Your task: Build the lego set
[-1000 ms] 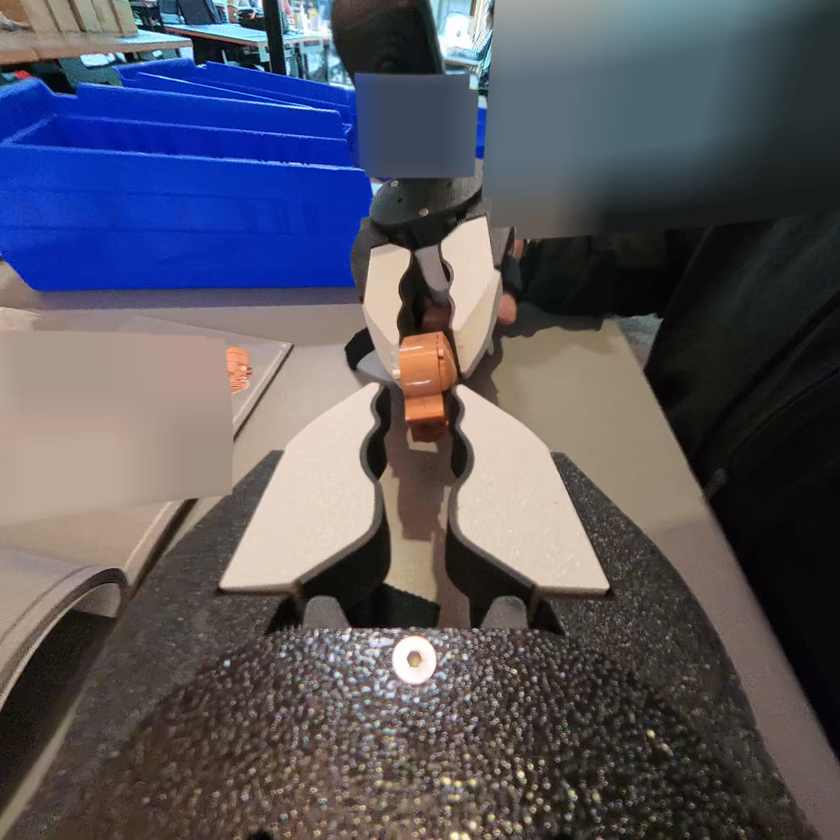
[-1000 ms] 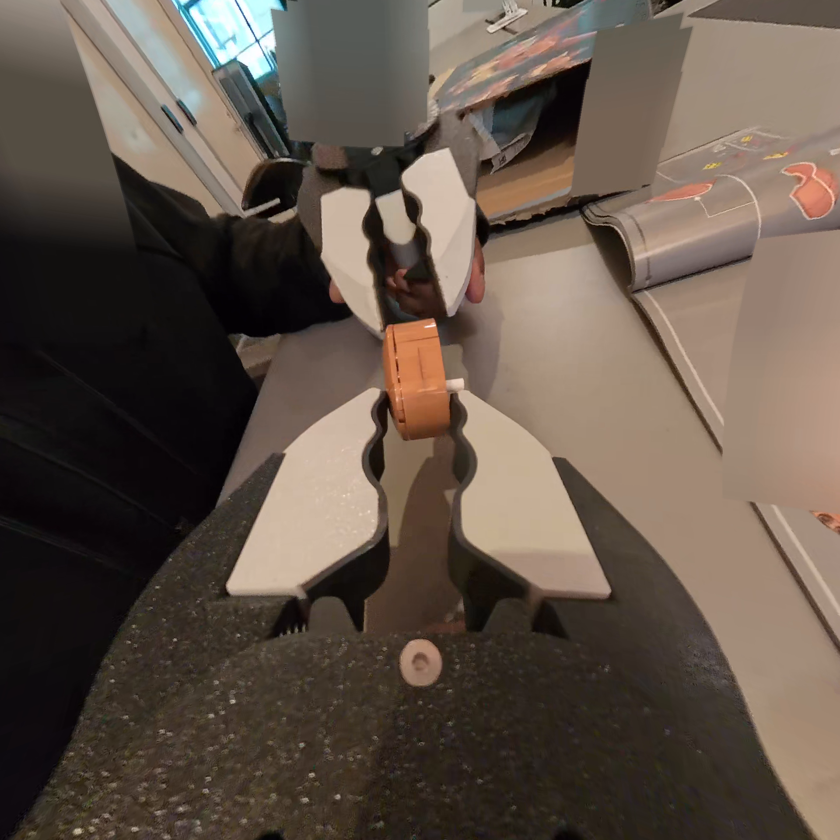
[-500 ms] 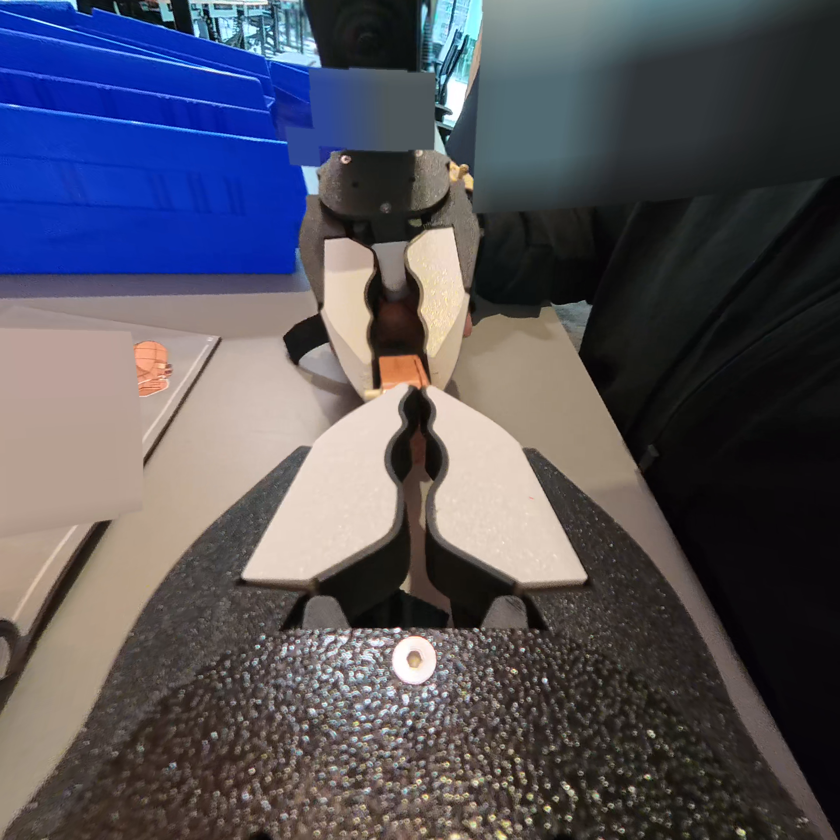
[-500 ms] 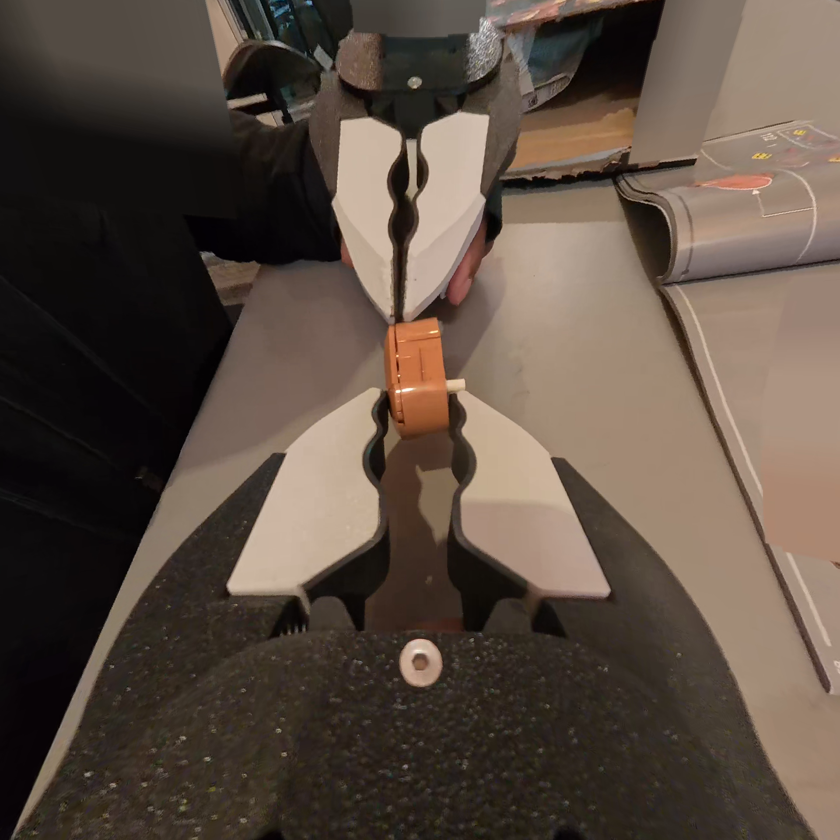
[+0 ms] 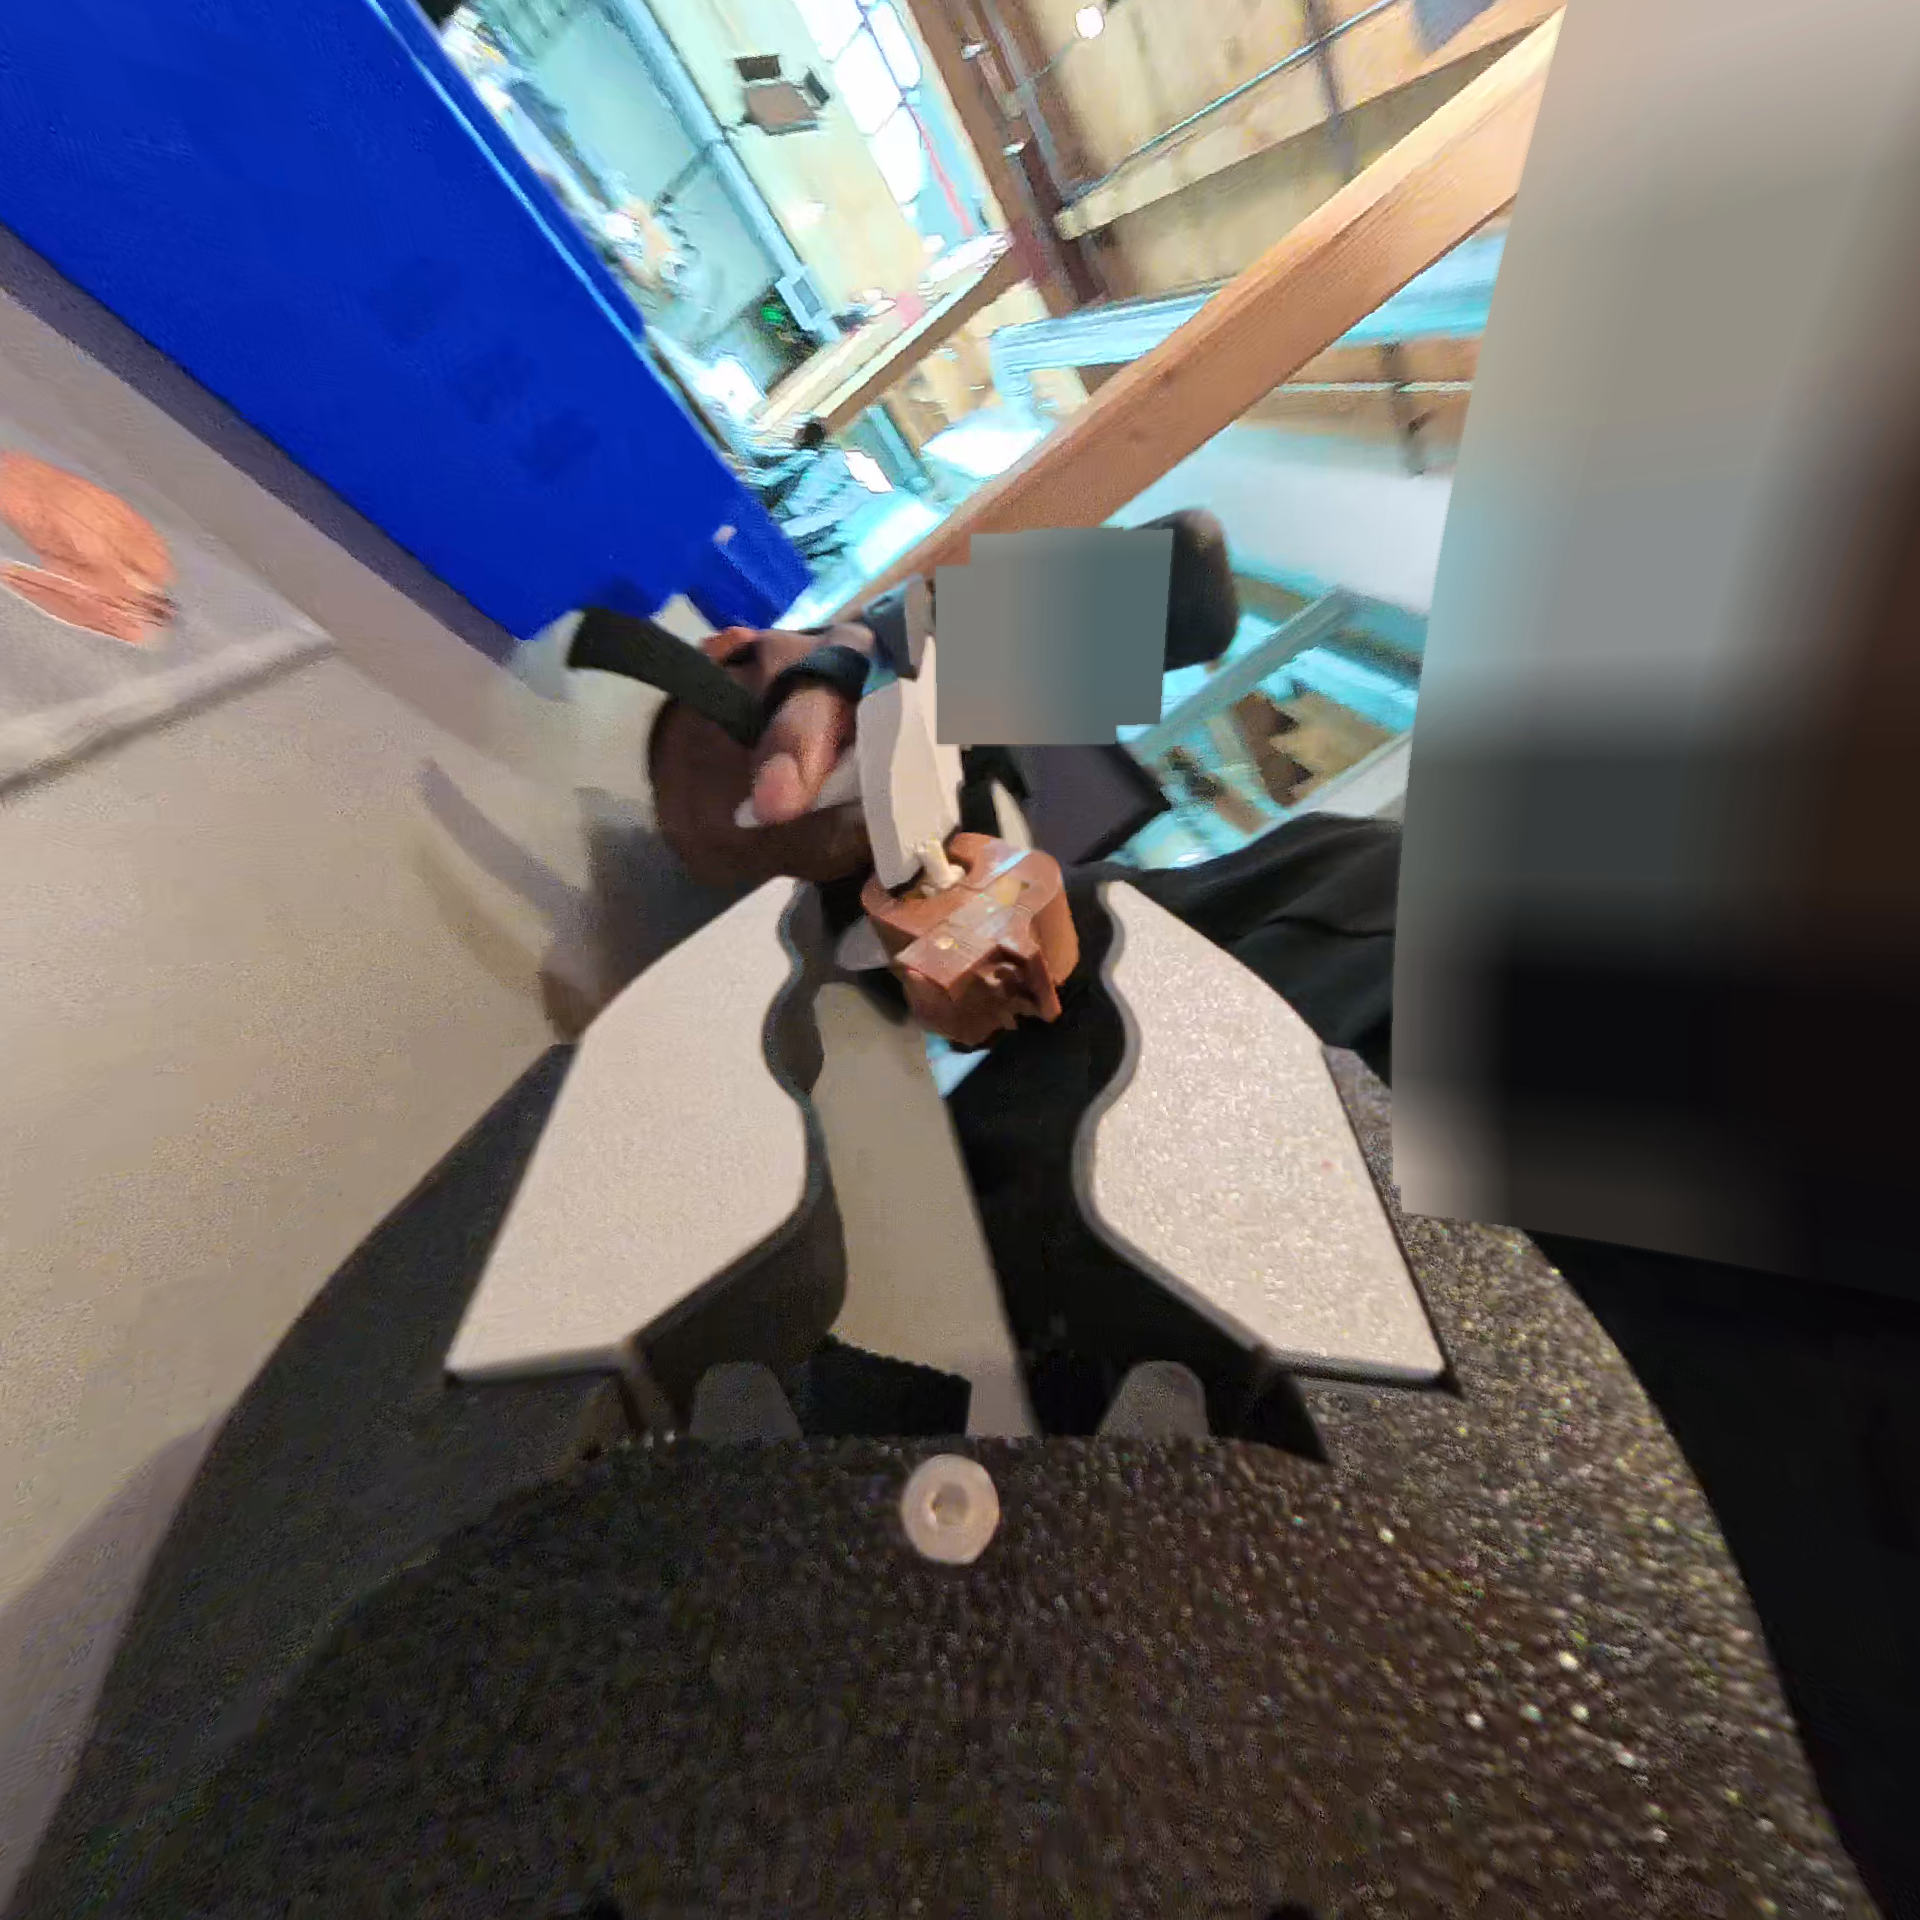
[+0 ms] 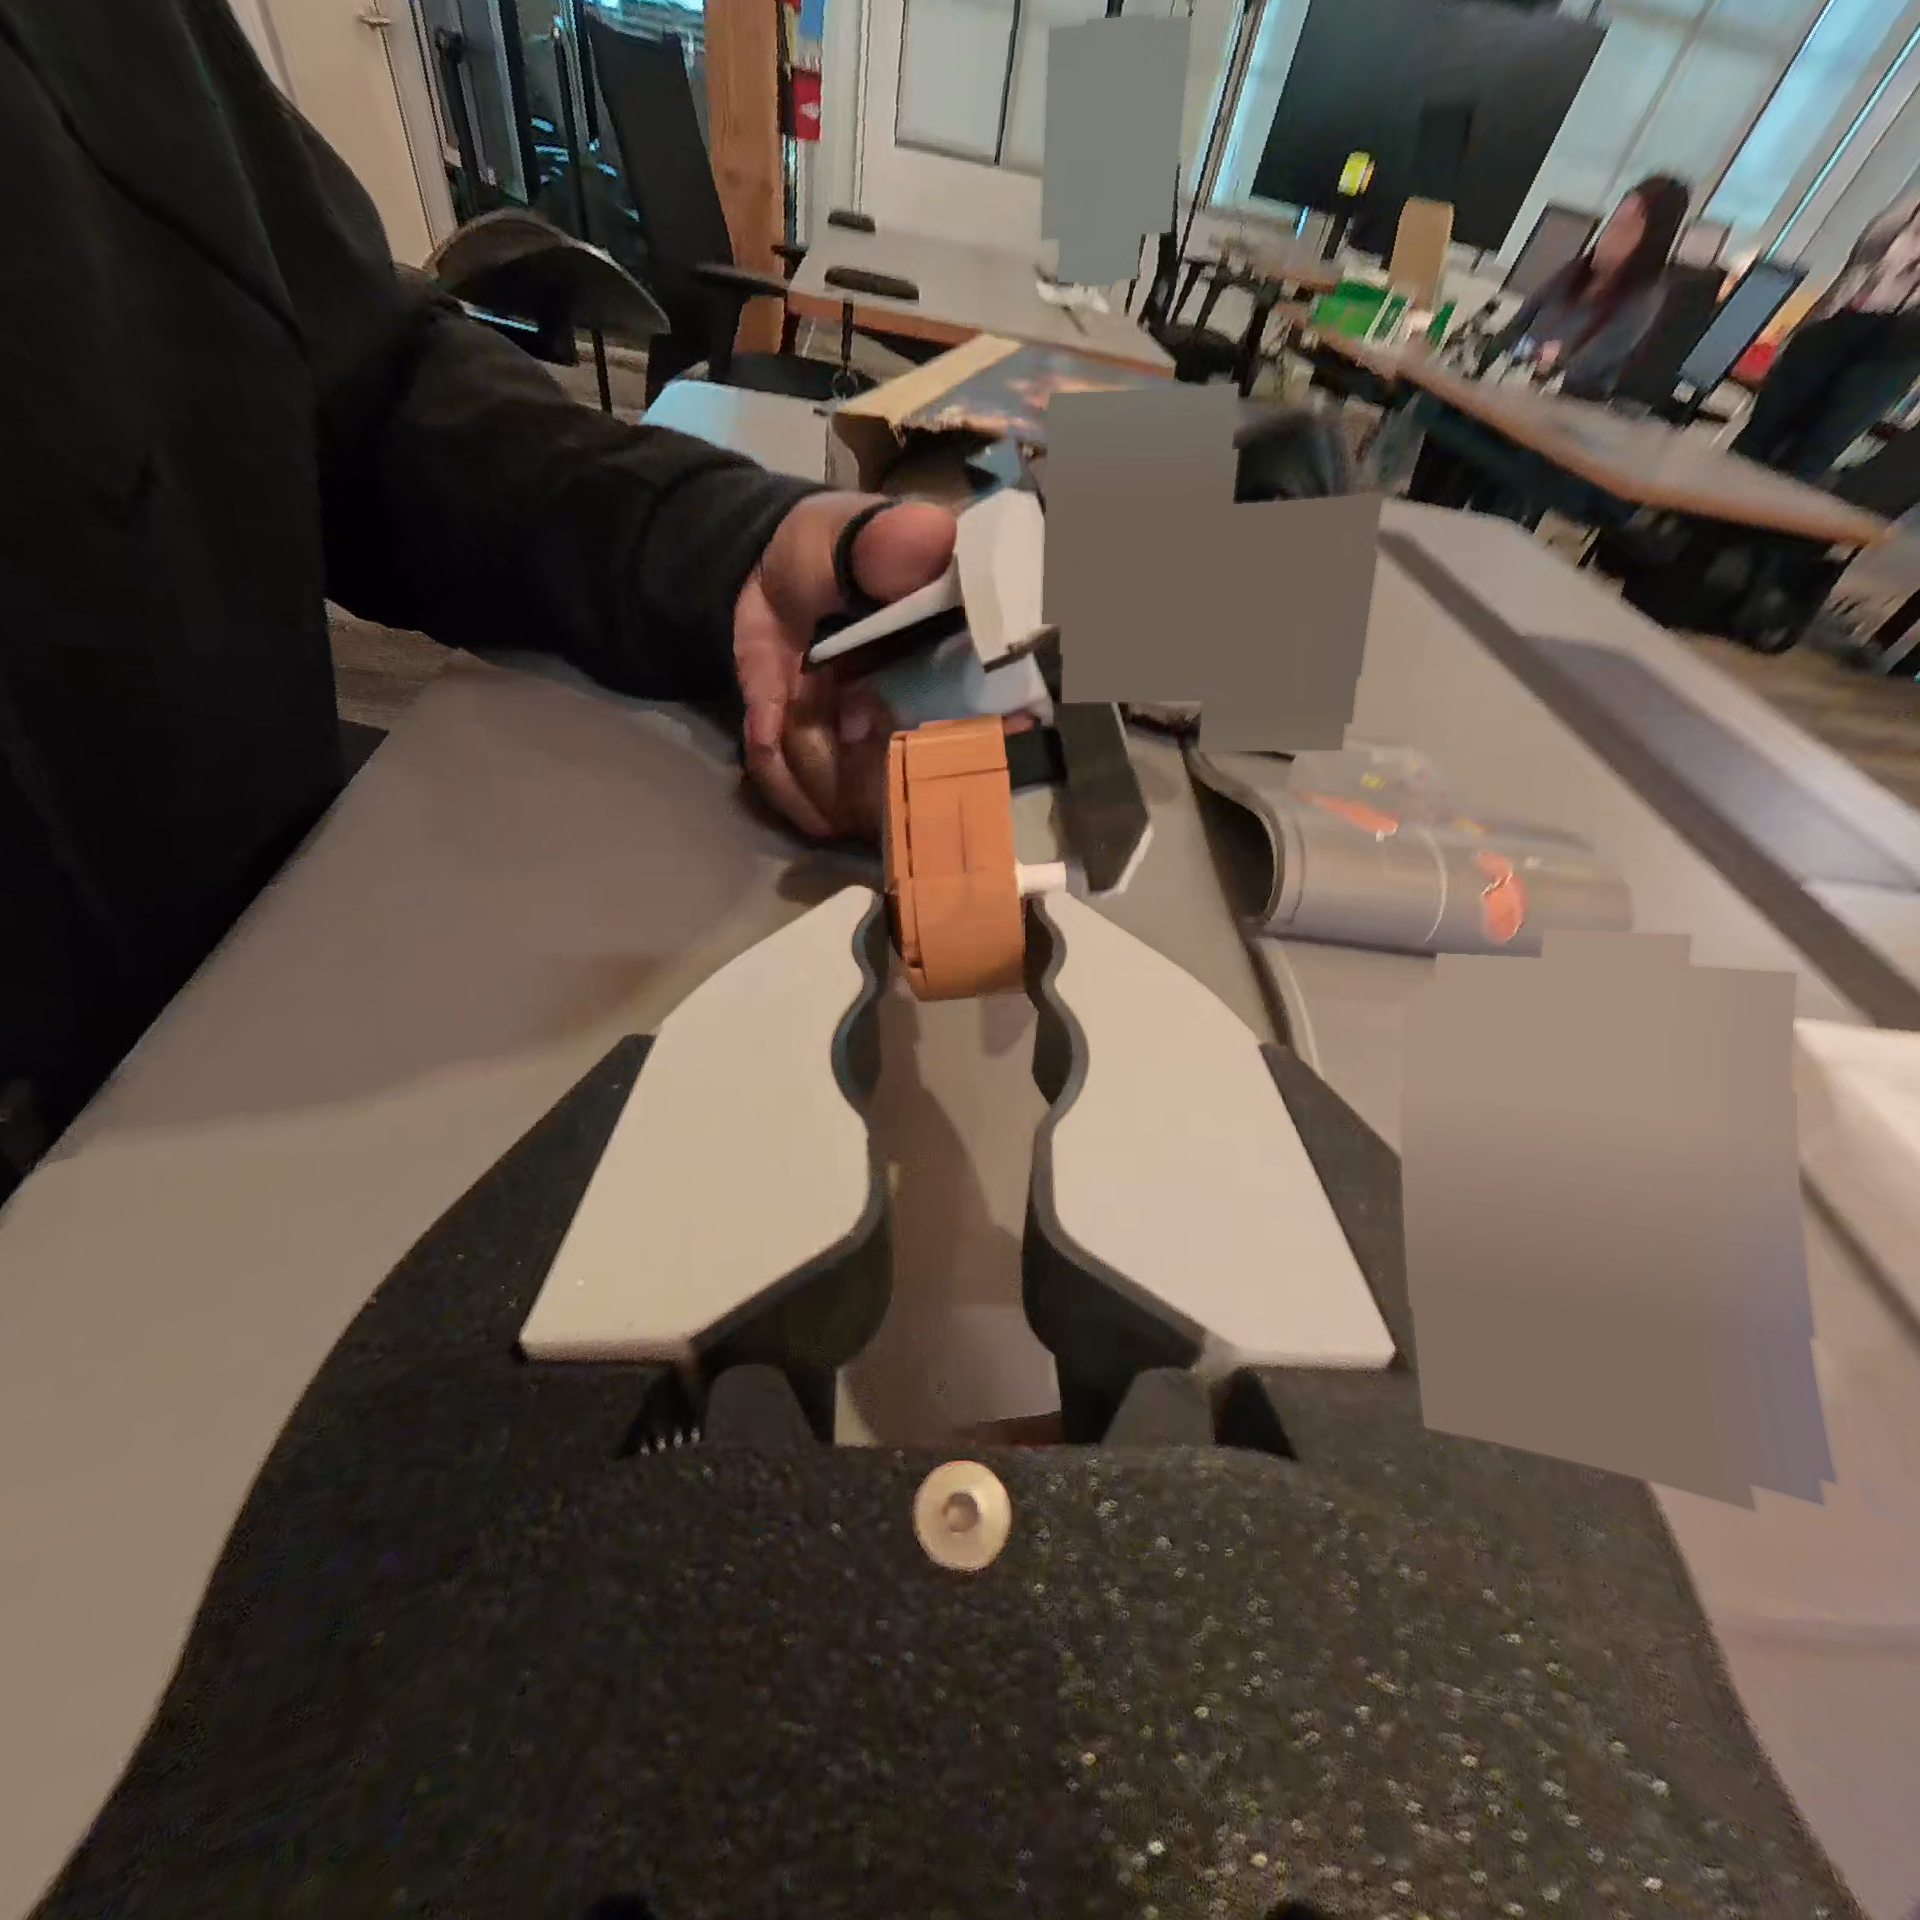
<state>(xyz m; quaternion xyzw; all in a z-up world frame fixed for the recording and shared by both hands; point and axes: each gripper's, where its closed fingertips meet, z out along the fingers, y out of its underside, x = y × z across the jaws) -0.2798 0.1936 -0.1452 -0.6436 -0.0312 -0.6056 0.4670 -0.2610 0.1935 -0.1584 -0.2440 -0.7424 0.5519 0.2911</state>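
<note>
Right gripper point(image 6: 956, 935) clamps round orange-brown lego assembly point(image 6: 951, 862) at fingertips, above grey table point(image 6: 468, 883), small white peg protruding right. Left gripper point(image 5: 951, 935) spread wide, fingers clear of assembly, near table edge. Booklet point(image 6: 1434, 873) well apart, right.

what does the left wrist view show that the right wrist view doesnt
Only the left wrist view shows the blue bin, a wooden beam, and the open left hand-held gripper from behind.

Only the right wrist view shows the open instruction booklet, a cardboard box, people seated at far tables, and the right hand-held gripper closed on the build.

Both show the orange-brown lego assembly with its white pin, and the grey table.
</note>
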